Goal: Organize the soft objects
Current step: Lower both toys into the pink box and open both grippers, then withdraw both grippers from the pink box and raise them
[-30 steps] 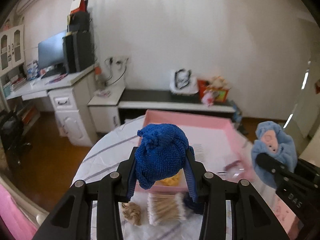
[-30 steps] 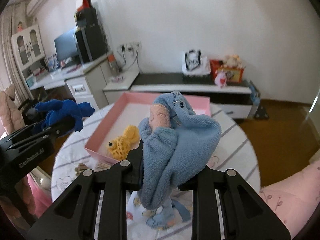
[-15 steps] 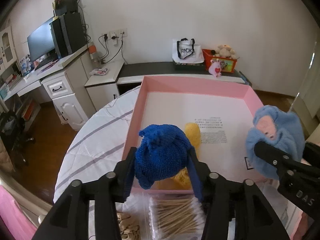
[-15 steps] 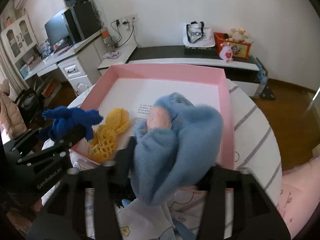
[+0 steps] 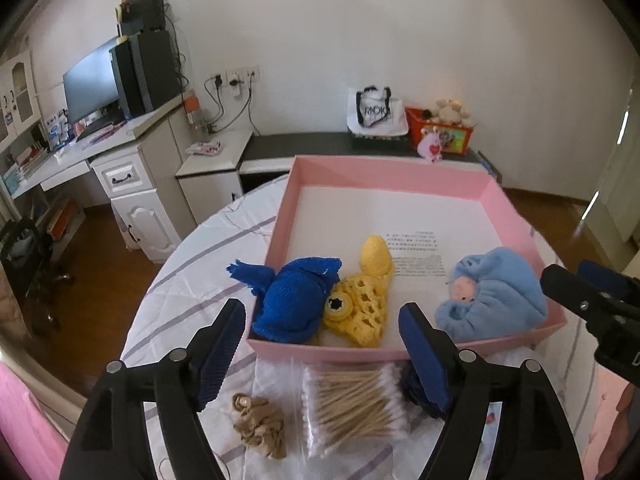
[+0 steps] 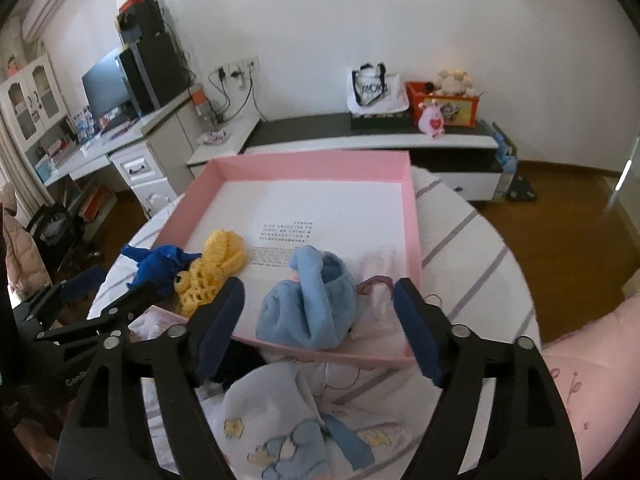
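Black-framed, blue-padded: left hand-held gripper (image 5: 322, 344) spread wide and empty, low over the striped counter (image 5: 192, 280). Just beneath, a clear bag of cotton swabs (image 5: 356, 404) beside a crumpled beige scrunchie (image 5: 260, 426). Right hand-held gripper (image 6: 318, 320) likewise wide open, gripping nothing, above a printed cloth (image 6: 288, 420). Beyond both, a shallow pink box (image 5: 400, 170) with white floor, touching the swab bag at its near wall. Inside, along the near wall, left to right: dark blue knitted toy (image 5: 292, 304), partly draped over the left rim; yellow crocheted toy (image 5: 364, 296) pressed against it; light blue plush doll (image 5: 496, 296) in the right near corner. Far half of the box bare but for printed text. Further back, a low TV bench (image 5: 360, 148) with tote bag (image 5: 374, 110).
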Tool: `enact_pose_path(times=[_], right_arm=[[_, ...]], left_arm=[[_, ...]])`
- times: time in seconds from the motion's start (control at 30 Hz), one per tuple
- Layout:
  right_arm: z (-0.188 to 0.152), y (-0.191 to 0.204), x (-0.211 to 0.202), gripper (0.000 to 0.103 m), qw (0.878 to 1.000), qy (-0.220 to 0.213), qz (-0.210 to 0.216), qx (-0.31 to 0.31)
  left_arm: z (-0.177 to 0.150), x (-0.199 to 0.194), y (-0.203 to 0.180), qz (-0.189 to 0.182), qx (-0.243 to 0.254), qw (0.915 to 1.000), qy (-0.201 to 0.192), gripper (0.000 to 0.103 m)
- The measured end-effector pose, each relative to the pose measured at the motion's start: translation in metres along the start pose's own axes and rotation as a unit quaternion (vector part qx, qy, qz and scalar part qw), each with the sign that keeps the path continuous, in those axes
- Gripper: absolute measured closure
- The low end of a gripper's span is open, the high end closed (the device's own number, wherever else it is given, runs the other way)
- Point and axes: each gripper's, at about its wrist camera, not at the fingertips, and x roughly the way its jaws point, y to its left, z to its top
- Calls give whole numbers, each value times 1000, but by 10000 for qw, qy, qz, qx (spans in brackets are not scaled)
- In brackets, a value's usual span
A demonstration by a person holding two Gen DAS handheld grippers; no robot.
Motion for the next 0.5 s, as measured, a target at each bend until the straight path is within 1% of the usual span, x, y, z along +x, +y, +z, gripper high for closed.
enact_pose_path(times=[0.1, 0.23, 0.37, 0.47, 0.5], right_arm=[[-5, 5, -21, 24, 9997, -220, -64, -43], [-19, 9, -51, 23, 9988, -487, -36, -63], [-35, 15, -85, 22, 9964, -836, -19, -141], [-50, 20, -110, 17, 9938, -1096, -3, -199], [-56, 23, -121, 16, 9923, -1219, 7, -228]], left_arm=[[-14, -13, 0, -43, -16, 9999, -126, 24], [-34, -37, 1, -66, -94, 9995, -311, 24], [-55, -71, 2, -37, -142, 9975, -694, 23], [-71, -104, 5, 59, -175, 9944, -1043, 23], [-76, -113, 5, 52, -177, 9933, -1144, 22]])
